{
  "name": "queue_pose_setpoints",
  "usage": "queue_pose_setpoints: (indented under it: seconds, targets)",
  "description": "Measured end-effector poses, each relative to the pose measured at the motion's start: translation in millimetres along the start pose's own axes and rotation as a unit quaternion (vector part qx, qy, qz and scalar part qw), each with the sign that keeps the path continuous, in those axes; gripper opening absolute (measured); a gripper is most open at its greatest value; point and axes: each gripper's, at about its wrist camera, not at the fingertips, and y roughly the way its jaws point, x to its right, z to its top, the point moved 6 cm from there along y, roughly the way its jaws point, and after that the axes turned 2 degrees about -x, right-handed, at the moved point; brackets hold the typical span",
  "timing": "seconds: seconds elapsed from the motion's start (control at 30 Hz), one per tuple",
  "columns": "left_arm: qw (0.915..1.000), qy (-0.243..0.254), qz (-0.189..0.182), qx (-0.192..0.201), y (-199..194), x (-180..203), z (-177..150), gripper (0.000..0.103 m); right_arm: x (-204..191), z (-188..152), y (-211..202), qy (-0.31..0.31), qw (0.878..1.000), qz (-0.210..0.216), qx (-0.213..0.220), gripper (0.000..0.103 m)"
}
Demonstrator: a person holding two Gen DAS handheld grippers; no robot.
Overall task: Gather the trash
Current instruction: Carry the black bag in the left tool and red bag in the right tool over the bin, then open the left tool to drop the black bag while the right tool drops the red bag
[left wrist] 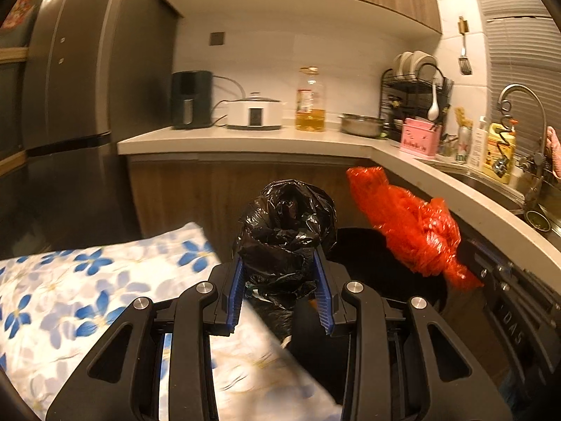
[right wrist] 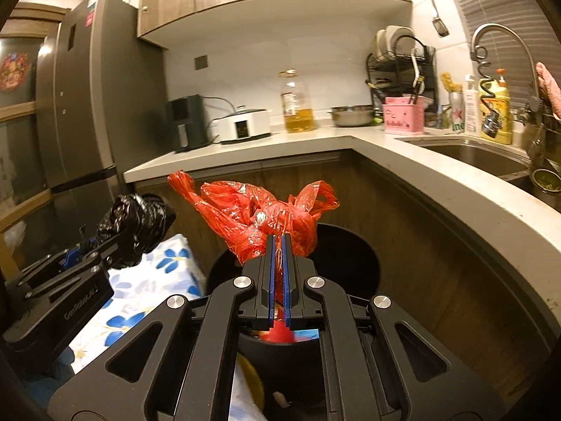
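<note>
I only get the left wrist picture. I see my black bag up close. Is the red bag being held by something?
Observer: Yes. The right gripper has its jaws pinched shut on the red bag.
Operator: What is under the red bag?
Observer: A round black bin with an open top, below the bag.
Operator: Is anything in the bin?
Observer: Something red shows under the right gripper; I cannot tell what it is.
Operator: Does my black bag look held from there?
Observer: Yes, the left gripper grips the black bag, beside the flowered cloth.
</note>
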Motion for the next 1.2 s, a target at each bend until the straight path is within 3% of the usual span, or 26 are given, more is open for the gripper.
queue_pose_setpoints:
  seconds: [0.33, 0.97, 1.2]
  targets:
    - [0.9994, 0.018, -0.030, 0.002, 28.7, 41.5, 8.1, 0.035, 29.1, 7.5, 11.2, 0.013, 1.000, -0.016, 0.001, 0.004]
    - [0.9977, 0.032, -0.060, -0.010, 54.0, 56.1, 7.8, 0.040, 39.5, 8.7, 39.1, 0.010, 1.000, 0.004, -0.014, 0.004]
    - [0.9976, 0.034, -0.060, -0.009, 56.1, 56.1, 5.9, 0.051, 41.0, 7.9, 45.1, 0.013, 1.000, 0.009, -0.022, 0.005]
